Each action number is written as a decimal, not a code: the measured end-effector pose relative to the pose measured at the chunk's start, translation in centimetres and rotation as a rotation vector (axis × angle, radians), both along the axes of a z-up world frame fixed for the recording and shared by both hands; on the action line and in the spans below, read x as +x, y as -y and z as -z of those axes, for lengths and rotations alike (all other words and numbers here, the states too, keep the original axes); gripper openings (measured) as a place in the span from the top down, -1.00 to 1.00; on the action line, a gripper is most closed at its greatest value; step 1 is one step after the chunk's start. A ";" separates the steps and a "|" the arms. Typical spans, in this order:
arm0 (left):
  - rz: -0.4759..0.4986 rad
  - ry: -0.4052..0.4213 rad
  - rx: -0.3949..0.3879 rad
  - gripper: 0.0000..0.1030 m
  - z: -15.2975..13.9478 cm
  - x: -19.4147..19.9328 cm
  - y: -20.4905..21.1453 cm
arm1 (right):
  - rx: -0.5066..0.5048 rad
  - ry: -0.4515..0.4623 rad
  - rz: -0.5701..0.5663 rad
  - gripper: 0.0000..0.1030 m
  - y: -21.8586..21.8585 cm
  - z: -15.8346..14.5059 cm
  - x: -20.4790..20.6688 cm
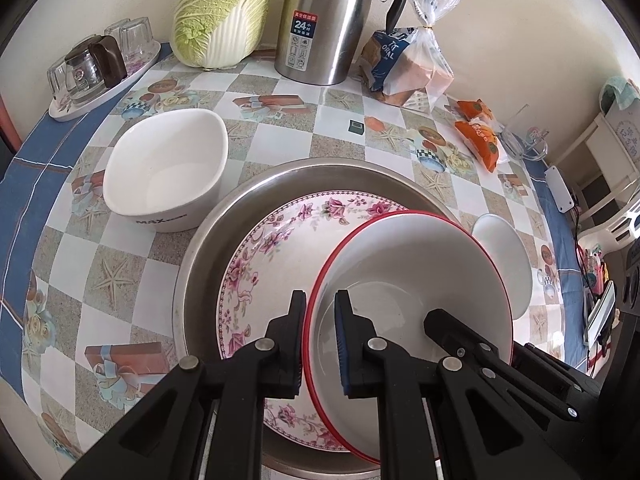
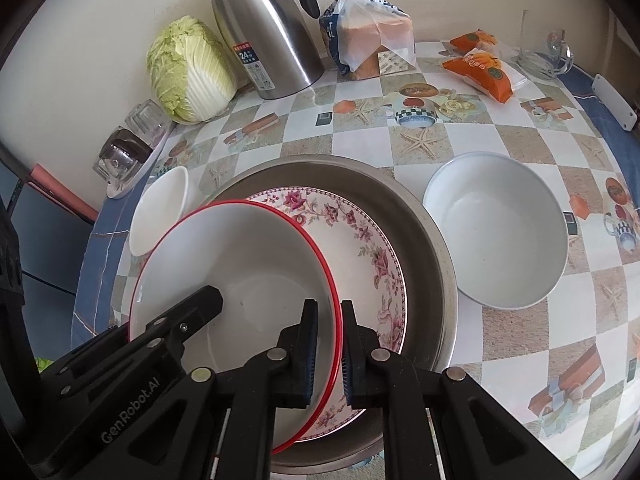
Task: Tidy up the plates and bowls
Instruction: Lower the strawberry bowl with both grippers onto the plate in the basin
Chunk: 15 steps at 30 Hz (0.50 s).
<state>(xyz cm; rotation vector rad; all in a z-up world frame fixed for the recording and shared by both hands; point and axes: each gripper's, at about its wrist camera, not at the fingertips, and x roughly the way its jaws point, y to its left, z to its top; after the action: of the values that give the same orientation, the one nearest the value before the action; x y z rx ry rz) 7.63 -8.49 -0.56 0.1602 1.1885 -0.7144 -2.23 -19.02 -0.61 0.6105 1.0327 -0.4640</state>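
Both grippers hold one white bowl with a red rim [image 1: 412, 264] [image 2: 248, 256], which is tilted. My left gripper [image 1: 320, 300] is shut on its left rim and my right gripper [image 2: 330, 308] is shut on its right rim. In each wrist view one finger of the other gripper shows inside the bowl. Under the bowl a floral plate [image 1: 272, 248] [image 2: 360, 248] lies in a steel basin [image 1: 208, 248] [image 2: 424, 240]. I cannot tell whether the bowl touches the plate. A white squarish bowl [image 1: 168, 168] [image 2: 160, 212] stands left of the basin. A round white bowl [image 2: 496, 228] [image 1: 504, 256] stands to its right.
At the back by the wall are a Chinese cabbage [image 1: 224, 12], a steel kettle [image 1: 324, 20] and a bag of bread [image 2: 368, 40]. A tray of glasses [image 1: 100, 68] sits at the back left. Orange snack packs [image 2: 480, 68] and a glass jug [image 2: 548, 56] are at the back right.
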 end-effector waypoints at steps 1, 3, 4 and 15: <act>0.000 0.001 0.004 0.76 0.1 0.1 0.1 | 0.001 -0.001 0.001 0.78 0.0 0.1 0.1; 0.002 0.003 0.008 0.76 0.2 0.3 0.2 | 0.004 -0.001 0.006 0.78 0.0 0.3 0.2; 0.003 0.004 0.009 0.76 0.2 0.4 0.2 | 0.009 0.000 0.009 0.78 0.1 0.4 0.3; -0.012 -0.016 -0.006 0.76 0.8 1.7 0.3 | 0.006 0.005 0.018 0.77 0.5 0.8 1.5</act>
<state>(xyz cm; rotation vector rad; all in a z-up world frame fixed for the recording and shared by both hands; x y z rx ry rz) 9.33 -8.80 -1.34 0.1426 1.2010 -0.7098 -0.77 -19.49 -1.38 0.6271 1.0250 -0.4752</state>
